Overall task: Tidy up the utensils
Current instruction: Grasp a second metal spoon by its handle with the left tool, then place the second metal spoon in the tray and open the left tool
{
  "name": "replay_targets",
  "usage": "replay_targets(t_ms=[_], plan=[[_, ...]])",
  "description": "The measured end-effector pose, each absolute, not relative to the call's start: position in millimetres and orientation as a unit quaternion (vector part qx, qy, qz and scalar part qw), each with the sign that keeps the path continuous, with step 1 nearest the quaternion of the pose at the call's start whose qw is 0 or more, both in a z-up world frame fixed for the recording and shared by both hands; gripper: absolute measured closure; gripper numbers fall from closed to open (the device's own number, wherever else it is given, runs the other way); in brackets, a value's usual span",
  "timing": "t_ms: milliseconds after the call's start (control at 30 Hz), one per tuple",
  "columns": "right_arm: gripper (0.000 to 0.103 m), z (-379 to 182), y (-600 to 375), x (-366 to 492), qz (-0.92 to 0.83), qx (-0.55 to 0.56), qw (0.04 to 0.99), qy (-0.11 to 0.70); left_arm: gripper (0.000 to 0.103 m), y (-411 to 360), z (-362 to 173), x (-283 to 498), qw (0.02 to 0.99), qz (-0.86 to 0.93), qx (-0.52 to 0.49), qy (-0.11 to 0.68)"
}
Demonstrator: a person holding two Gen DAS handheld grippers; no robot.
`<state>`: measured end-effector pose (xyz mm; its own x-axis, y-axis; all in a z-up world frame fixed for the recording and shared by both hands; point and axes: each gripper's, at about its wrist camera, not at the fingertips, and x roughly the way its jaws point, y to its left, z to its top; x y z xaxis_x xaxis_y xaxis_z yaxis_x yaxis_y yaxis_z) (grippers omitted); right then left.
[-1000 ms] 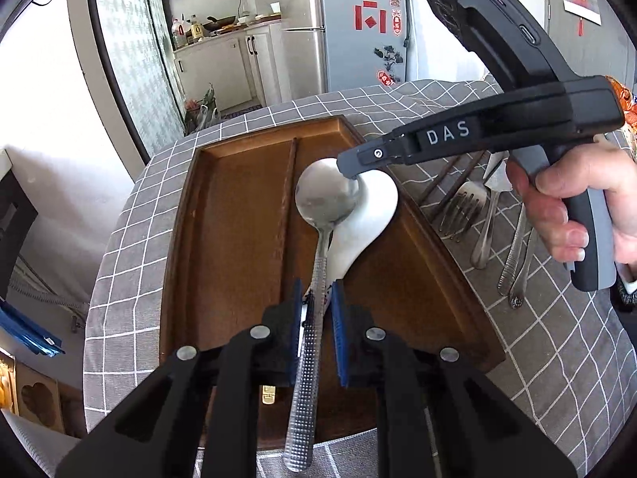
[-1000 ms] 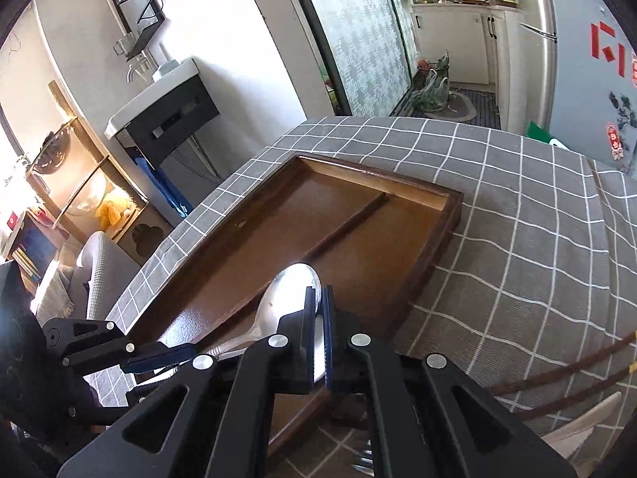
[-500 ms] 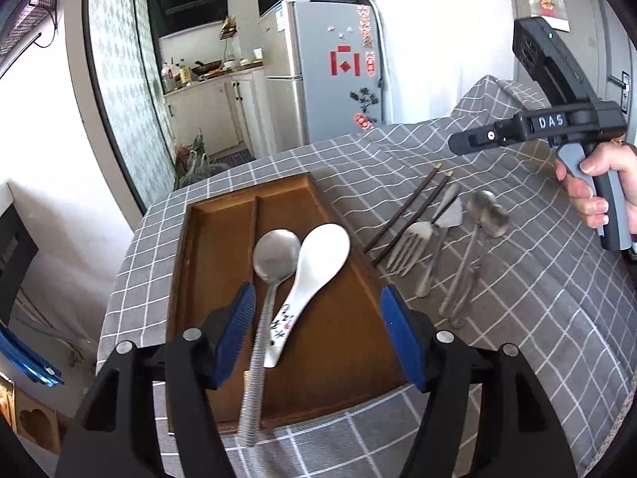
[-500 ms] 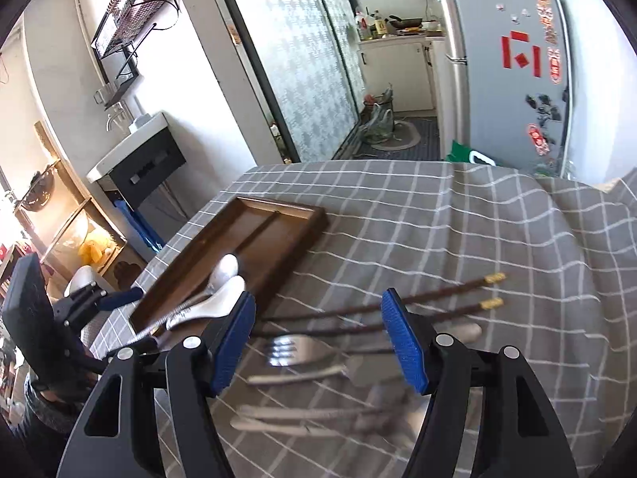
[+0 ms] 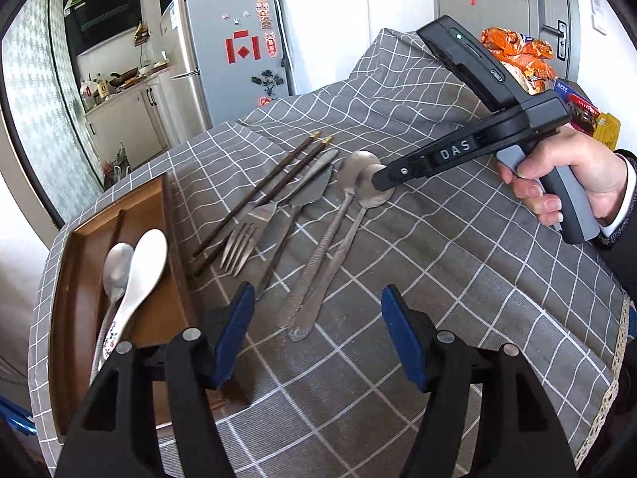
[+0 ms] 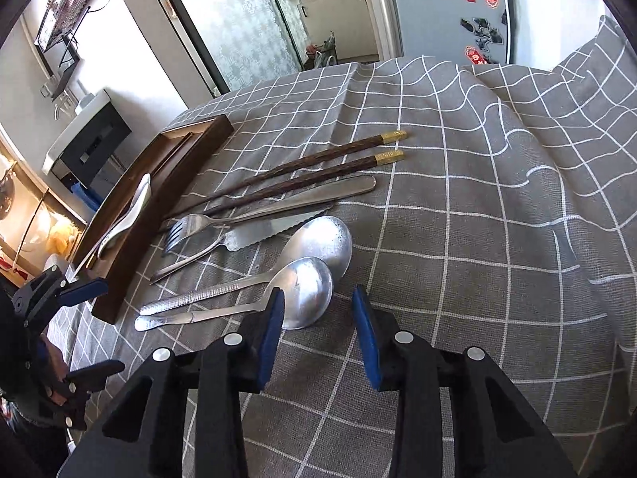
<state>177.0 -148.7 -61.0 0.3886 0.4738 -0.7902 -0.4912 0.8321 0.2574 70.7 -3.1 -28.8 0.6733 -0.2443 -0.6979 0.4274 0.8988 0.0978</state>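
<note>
Grey checked cloth (image 5: 458, 279) is covering the table, and the loose utensils are lying on it in a fan toward the middle. Two dark chopsticks (image 6: 314, 167) with gold ends are sitting side by side, closest to the table's far edge as the right wrist camera sees it. Just beside them a fork (image 6: 187, 229) and a serrated knife (image 6: 274, 231) are crossing each other, and their handles are touching. Two steel spoons (image 6: 306, 279) are lying next, bowls overlapping, handles running almost parallel.

A brown wooden tray (image 5: 79, 286) is resting at the table's left edge in the left wrist view. Inside its compartment nearest the loose cutlery, a white ceramic spoon (image 5: 139, 275) is lying against a steel spoon (image 5: 115, 267), the two touching along their length.

Both tongs are standing spread and holding nothing. The left tongs (image 5: 318, 334) are hovering over the cloth with the handle ends of the two loose spoons between the blue pads (image 5: 235, 330). The right tongs (image 6: 318, 334) are hanging just above the nearer spoon bowl, one blue pad beside the bowl's rim; whether it is touching the bowl I cannot tell
</note>
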Motion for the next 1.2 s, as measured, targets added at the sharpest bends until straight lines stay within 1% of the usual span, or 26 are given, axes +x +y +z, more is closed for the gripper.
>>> replay_targets(t_ms=[33,67,167,333,367,400,433,467,500,533,600,867,1067,1200], plan=[[0.088,-61.1,-146.7,177.0,0.287,-0.014,0.835,0.470,0.034,-5.7,-30.4,71.6,0.905,-0.188,0.129,0.360],[0.091,-61.3,-145.7,176.7,0.290,-0.016,0.835,0.468,0.034,-8.6,-31.9,73.1,0.904,-0.189,0.132,0.361],[0.094,-54.4,-149.1,169.2,0.303,-0.021,0.840,0.450,0.034,-16.2,-37.5,74.8,0.897,-0.197,0.140,0.370],[0.099,-17.9,-160.6,148.0,0.352,-0.015,0.840,0.411,0.034,-24.7,-40.6,76.7,0.896,-0.198,0.156,0.365],[0.100,-10.2,-163.5,144.0,0.362,-0.011,0.840,0.405,0.034,-24.8,-40.3,77.8,0.896,-0.201,0.152,0.366],[0.101,-2.6,-166.0,140.7,0.369,-0.004,0.839,0.399,0.037,-26.1,-41.2,79.1,0.894,-0.205,0.150,0.370],[0.101,3.8,-167.9,137.9,0.376,0.000,0.838,0.395,0.054,-28.7,-43.7,80.4,0.890,-0.207,0.154,0.376],[0.102,9.9,-168.3,134.7,0.380,-0.004,0.839,0.389,0.067,-29.7,-45.8,81.8,0.889,-0.200,0.160,0.380],[0.102,14.9,-168.4,132.4,0.381,-0.008,0.841,0.385,0.077,-28.9,-45.5,82.6,0.891,-0.192,0.161,0.379],[0.102,18.8,-168.5,130.6,0.378,-0.009,0.843,0.381,0.090,-26.5,-44.4,83.3,0.893,-0.187,0.160,0.376],[0.102,22.8,-168.2,130.7,0.383,-0.005,0.842,0.380,0.090,-19.7,-42.7,84.7,0.891,-0.201,0.137,0.383],[0.102,30.9,-143.9,134.7,0.393,-0.011,0.837,0.380,0.091,1.7,-29.8,71.6,0.900,-0.184,0.133,0.372],[0.101,37.2,-80.8,155.1,0.431,-0.025,0.817,0.383,0.090,56.1,-13.2,62.0,0.915,-0.126,0.102,0.369],[0.101,28.8,-35.6,170.2,0.458,-0.013,0.800,0.388,0.089,96.0,-11.9,61.1,0.918,-0.083,0.073,0.380]])
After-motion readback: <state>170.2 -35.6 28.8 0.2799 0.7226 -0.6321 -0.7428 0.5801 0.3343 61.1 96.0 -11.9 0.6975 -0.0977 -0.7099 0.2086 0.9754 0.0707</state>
